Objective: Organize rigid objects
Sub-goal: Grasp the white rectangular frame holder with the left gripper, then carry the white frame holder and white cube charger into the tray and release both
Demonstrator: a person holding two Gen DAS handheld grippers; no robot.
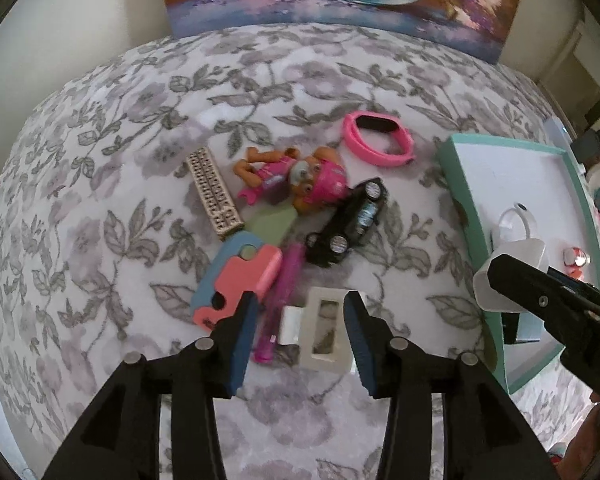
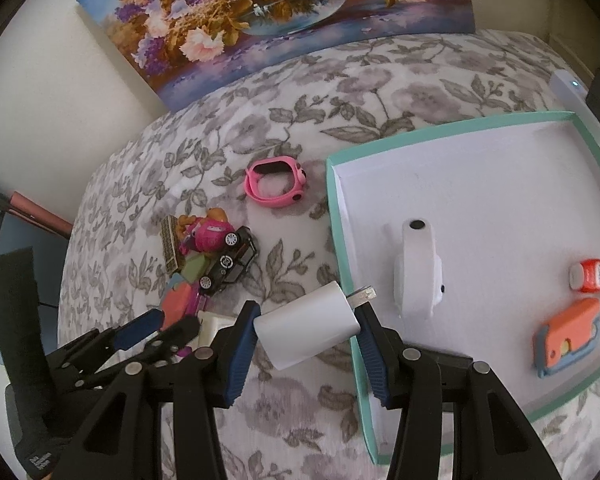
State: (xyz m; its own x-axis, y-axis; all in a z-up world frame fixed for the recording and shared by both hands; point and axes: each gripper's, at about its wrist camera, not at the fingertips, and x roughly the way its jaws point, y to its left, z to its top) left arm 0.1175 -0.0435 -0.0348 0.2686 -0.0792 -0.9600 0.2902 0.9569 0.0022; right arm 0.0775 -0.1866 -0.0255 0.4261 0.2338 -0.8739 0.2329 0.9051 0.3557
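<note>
R hand-held gripper (image 2: pixel 306 330) clamps white charger (image 2: pixel 308 326); L hand-held gripper (image 1: pixel 300 312) open

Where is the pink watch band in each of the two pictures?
Left wrist view: the pink watch band lies on the flowered cloth, above the middle, just beyond the black toy car.
Right wrist view: the band lies near the middle, left of the teal-edged tray.
Shared landmark: the black toy car, nearer the camera than the band in both views.

Left tongs (image 1: pixel 300 312) point down, parted; right tongs (image 2: pixel 306 316) clamp shut.
</note>
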